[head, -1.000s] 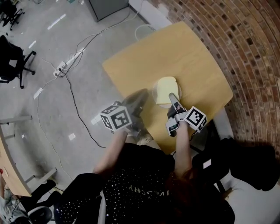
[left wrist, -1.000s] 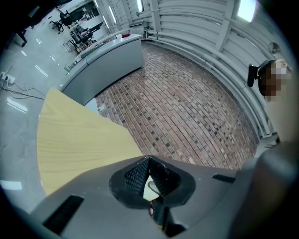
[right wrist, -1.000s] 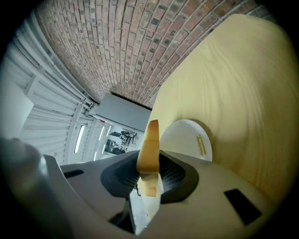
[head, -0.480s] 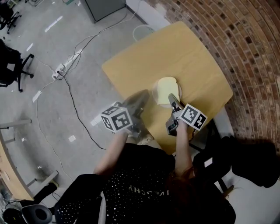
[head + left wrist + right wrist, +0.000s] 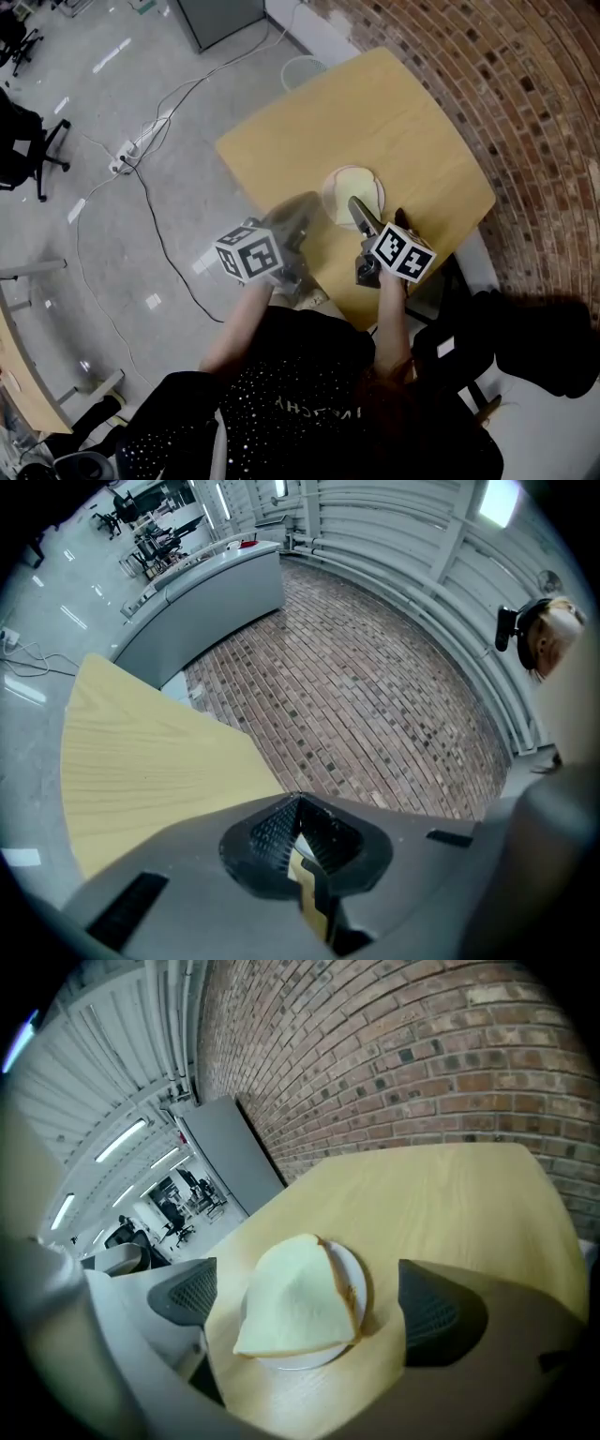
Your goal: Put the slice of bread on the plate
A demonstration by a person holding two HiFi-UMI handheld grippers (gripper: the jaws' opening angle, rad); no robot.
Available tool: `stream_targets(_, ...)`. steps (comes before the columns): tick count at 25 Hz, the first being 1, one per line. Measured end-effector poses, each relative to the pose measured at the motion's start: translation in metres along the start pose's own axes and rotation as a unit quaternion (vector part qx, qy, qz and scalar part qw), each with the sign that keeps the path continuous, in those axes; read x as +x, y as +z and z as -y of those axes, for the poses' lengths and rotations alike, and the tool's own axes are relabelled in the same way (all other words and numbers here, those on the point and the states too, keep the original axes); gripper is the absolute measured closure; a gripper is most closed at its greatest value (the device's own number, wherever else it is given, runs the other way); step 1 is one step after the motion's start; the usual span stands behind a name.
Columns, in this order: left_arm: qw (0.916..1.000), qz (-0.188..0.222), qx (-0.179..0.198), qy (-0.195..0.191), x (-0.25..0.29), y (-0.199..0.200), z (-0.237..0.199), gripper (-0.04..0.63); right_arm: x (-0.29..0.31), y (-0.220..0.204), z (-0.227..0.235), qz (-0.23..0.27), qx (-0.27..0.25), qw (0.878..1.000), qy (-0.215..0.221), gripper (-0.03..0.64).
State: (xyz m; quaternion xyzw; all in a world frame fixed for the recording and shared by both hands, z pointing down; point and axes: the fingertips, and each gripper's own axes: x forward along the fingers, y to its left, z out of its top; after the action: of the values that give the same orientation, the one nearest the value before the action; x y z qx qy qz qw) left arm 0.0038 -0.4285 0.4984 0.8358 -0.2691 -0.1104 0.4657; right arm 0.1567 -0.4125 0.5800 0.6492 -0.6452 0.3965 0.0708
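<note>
Now slice (image 5: pixel 295 1302) rests on plate (image 5: pixel 292 1362), rounded end away.

Smooth matt wooden table (image 5: pixel 375 122), rough brick wall (image 5: pixel 525 112), matt bread (image 5: pixel 295 1302).

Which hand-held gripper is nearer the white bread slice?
Right. The right hand-held gripper hovers at the white bread slice, jaws opening either side of it; the left hand-held gripper hangs beyond the wooden table's left edge.
</note>
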Motion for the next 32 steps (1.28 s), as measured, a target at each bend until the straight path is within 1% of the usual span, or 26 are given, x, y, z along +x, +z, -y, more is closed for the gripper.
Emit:
stream_targets(2,1.0000,-0.002,0.000,-0.003,0.001,-0.002,0.002,0.584,-0.009,0.007,0.001,0.012,0.019,1.000,0.006,0.035)
stream_targets(3,1.0000,-0.003,0.001,-0.004,0.001,-0.003,0.003,0.584,-0.013,0.010,0.000,0.017,0.040,0.999,0.021,0.037)
stream_targets(5,1.0000,-0.006,0.004,-0.005,0.002,-0.004,0.005,0.584,-0.021,0.015,-0.010,0.023,0.100,0.992,0.077,0.038)
stream_targets(6,0.9999,-0.008,0.006,-0.006,0.003,-0.004,0.007,0.584,-0.025,0.019,-0.017,0.028,0.138,0.984,0.113,0.039)
stream_targets(7,0.9999,-0.009,0.009,-0.007,0.004,-0.004,0.010,0.584,-0.030,0.023,-0.024,0.033,0.179,0.972,0.149,0.042)
stream_targets(8,0.9998,-0.010,0.011,-0.009,0.005,-0.005,0.013,0.584,-0.035,0.027,-0.030,0.040,0.220,0.957,0.183,0.055)
stream_targets(9,0.9998,-0.011,0.013,-0.012,0.006,-0.005,0.016,0.584,-0.040,0.032,-0.033,0.049,0.255,0.943,0.210,0.133)
stream_targets(10,0.9997,-0.013,0.015,-0.014,0.006,-0.006,0.019,0.584,-0.045,0.035,-0.034,0.060,0.282,0.931,0.226,0.244)
stream_targets(11,0.9996,-0.014,0.018,-0.017,0.007,-0.006,0.023,0.584,-0.049,0.037,-0.031,0.070,0.303,0.922,0.229,0.372)
stream_targets(12,0.9995,-0.015,0.021,-0.019,0.007,-0.007,0.026,0.584,-0.052,0.037,-0.027,0.078,0.321,0.917,0.224,0.518)
stream_targets(13,0.9993,-0.017,0.024,-0.021,0.007,-0.007,0.029,0.584,-0.055,0.037,-0.024,0.082,0.336,0.912,0.222,0.601)
stream_targets(14,0.9992,-0.019,0.026,-0.023,0.006,-0.008,0.032,0.584,-0.058,0.037,-0.025,0.085,0.351,0.904,0.229,0.603)
stream_targets(15,0.9991,-0.021,0.028,-0.024,0.006,-0.009,0.034,0.584,-0.062,0.038,-0.027,0.090,0.368,0.892,0.245,0.603)
stream_targets(17,0.9989,-0.024,0.031,-0.026,0.007,-0.010,0.038,0.584,-0.071,0.044,-0.030,0.110,0.407,0.861,0.283,0.603)
stream_targets(18,0.9988,-0.025,0.032,-0.027,0.008,-0.011,0.040,0.584,-0.075,0.047,-0.030,0.120,0.421,0.848,0.298,0.601)
stream_targets(19,0.9987,-0.027,0.033,-0.029,0.010,-0.012,0.042,0.584,-0.079,0.049,-0.031,0.127,0.425,0.842,0.307,0.601)
stream_targets(20,0.9985,-0.028,0.035,-0.031,0.011,-0.013,0.044,0.584,-0.082,0.050,-0.031,0.129,0.420,0.843,0.311,0.603)
stream_targets(23,0.9981,-0.031,0.042,-0.034,0.012,-0.013,0.051,0.584,-0.091,0.051,-0.036,0.128,0.387,0.859,0.310,0.603)
stream_targets(24,0.9979,-0.033,0.044,-0.036,0.013,-0.013,0.053,0.584,-0.094,0.053,-0.037,0.130,0.381,0.861,0.311,0.603)
stream_targets(28,0.9973,-0.037,0.049,-0.040,0.015,-0.018,0.059,0.584,-0.104,0.057,-0.032,0.141,0.382,0.857,0.315,0.603)
stream_targets(32,0.9971,-0.041,0.046,-0.045,0.017,-0.021,0.061,0.584,-0.109,0.056,-0.030,0.146,0.383,0.857,0.312,0.603)
